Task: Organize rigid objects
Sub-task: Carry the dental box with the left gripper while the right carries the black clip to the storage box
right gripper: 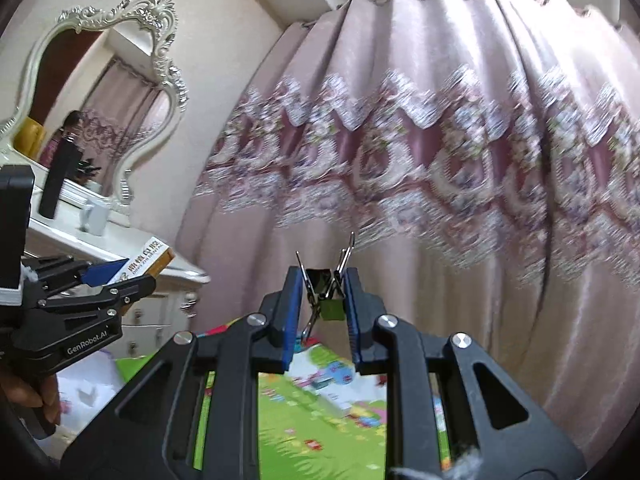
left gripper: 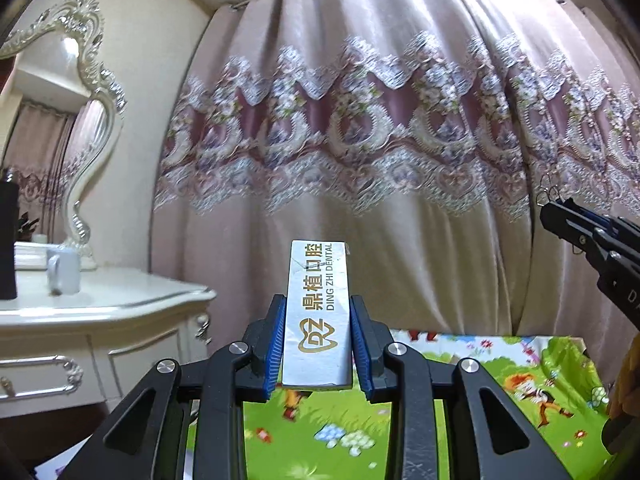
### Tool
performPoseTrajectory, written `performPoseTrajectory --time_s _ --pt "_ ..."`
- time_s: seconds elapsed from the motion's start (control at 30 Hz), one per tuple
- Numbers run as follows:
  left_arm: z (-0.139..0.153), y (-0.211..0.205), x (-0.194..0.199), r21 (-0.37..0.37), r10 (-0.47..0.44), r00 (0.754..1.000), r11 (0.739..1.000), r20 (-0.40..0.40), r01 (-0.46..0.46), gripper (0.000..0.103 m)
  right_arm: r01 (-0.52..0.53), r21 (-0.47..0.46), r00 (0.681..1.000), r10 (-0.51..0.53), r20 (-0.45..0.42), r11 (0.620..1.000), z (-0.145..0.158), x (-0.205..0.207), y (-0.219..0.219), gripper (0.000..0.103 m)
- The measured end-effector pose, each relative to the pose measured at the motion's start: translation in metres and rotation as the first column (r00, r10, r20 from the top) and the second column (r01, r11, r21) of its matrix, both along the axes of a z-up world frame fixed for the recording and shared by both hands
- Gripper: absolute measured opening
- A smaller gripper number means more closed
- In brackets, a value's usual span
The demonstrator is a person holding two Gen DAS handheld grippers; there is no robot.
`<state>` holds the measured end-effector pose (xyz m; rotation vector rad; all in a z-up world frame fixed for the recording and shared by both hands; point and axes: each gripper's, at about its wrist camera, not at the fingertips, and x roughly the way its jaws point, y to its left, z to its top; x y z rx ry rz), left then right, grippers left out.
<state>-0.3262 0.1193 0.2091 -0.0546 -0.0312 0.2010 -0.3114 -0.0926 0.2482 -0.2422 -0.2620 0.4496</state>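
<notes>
My left gripper (left gripper: 318,312) is shut on a slim white box (left gripper: 318,312) printed "DING ZHI DENTAL" in gold, held up in the air in front of the curtain. From the right wrist view the same box (right gripper: 148,264) shows at the left between the left gripper's (right gripper: 132,276) blue pads, near the dresser edge. My right gripper (right gripper: 322,284) is shut on binder clips (right gripper: 326,284): a black one with wire handles sticking up and a green one just below it. In the left wrist view the right gripper (left gripper: 548,210) enters at the right edge with wire handles at its tip.
A white dresser (left gripper: 104,304) stands at the left with an ornate mirror (left gripper: 80,120), a white mug (left gripper: 64,270) and a tall black object (left gripper: 8,240). A pink lace-banded curtain (left gripper: 360,140) fills the background. A colourful cartoon play mat (left gripper: 500,384) lies below. A hand (right gripper: 28,392) holds the left gripper.
</notes>
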Motion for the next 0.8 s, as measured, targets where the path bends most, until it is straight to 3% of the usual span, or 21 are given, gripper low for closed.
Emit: performPoseTrajectory --time_s 0.3,0.5,0.8 --pt "-0.032 0.043 -0.013 -0.054 0.091 0.984 0.994 -0.153 -0.100 0.032 -0.180 -0.060 0.968 0.166 -0.188 0.982 -0.024 0.014 0.045 0.025" --pt "-0.061 0.075 -0.027 -0.098 0.151 0.957 0.979 -0.248 -0.180 0.032 -0.328 -0.122 0.898 0.269 -0.348 0.937 -0.051 0.021 0.088 0.025" --pt "-0.103 0.125 -0.038 -0.209 0.192 0.912 0.937 -0.362 -0.280 0.032 -0.504 -0.220 0.792 0.345 -0.505 0.835 -0.098 0.019 0.149 0.024"
